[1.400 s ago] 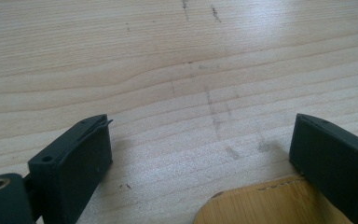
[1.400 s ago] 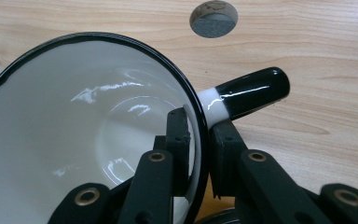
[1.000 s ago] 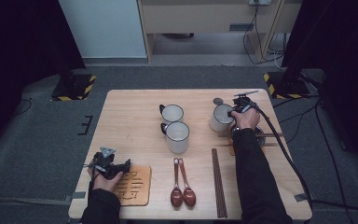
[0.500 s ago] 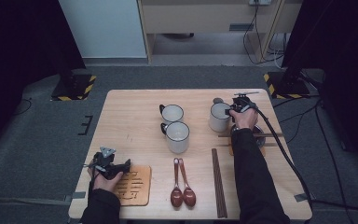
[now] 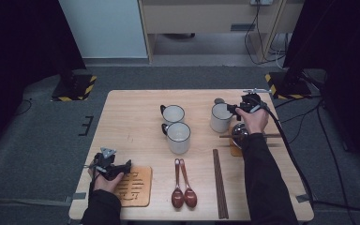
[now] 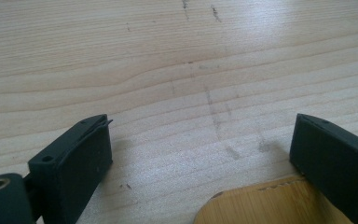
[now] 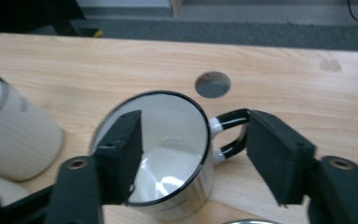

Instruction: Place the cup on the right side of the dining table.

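Observation:
A white enamel mug [image 5: 220, 117] with a black rim stands at the table's right; in the right gripper view the mug [image 7: 168, 154] is just below the jaws. My right gripper [image 5: 237, 108] [image 7: 193, 119] has just been opening. One jaw hangs over the mug's mouth and the other stands beyond the handle [image 7: 230, 135], and neither presses on it. My left gripper [image 5: 115, 166] [image 6: 200, 121] rests open at the front left, over bare wood beside a bamboo trivet [image 5: 133, 185] [image 6: 261, 205].
Two more white mugs [image 5: 173, 114] [image 5: 178, 137] stand mid-table. Two brown spoons [image 5: 183, 183] and dark chopsticks [image 5: 219, 183] lie near the front edge. A metal bowl [image 5: 239, 133] sits under the right wrist. The tabletop has a round hole [image 7: 213, 84] behind the mug.
The right gripper's jaws have spread apart off the mug's handle and the hand has lifted slightly. The mug stays put. The left gripper has not moved.

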A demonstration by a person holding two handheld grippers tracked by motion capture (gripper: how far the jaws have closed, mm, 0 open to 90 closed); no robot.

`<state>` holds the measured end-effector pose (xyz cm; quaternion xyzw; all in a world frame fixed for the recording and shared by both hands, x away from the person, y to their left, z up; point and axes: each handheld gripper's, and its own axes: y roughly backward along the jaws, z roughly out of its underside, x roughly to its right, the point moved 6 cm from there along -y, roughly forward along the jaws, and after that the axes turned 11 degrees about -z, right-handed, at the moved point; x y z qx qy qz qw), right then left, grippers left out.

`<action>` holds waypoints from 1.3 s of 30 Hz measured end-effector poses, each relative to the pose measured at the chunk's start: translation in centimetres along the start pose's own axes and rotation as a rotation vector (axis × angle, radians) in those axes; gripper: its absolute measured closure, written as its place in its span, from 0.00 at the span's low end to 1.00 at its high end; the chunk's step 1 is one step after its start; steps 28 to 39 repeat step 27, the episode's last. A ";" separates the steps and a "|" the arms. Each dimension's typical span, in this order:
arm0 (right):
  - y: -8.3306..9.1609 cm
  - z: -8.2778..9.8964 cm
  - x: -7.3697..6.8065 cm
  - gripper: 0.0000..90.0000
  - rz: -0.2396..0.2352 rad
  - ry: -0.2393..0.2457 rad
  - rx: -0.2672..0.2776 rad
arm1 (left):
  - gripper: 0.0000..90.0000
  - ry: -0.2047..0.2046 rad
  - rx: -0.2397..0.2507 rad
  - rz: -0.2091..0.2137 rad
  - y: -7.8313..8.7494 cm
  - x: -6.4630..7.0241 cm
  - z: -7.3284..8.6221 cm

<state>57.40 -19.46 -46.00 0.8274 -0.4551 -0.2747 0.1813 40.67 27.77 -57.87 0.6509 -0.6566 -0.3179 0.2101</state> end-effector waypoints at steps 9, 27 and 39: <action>4.4 -0.3 -2.8 0.26 -0.076 0.084 0.104 | 0.05 0.000 0.000 0.000 0.0 0.0 0.0; 10.9 7.6 -2.5 0.22 -0.071 0.148 0.133 | 0.05 0.000 0.000 -0.002 0.0 0.0 0.0; 10.9 7.6 -2.5 0.22 -0.071 0.148 0.133 | 0.05 0.000 0.000 -0.002 0.0 0.0 0.0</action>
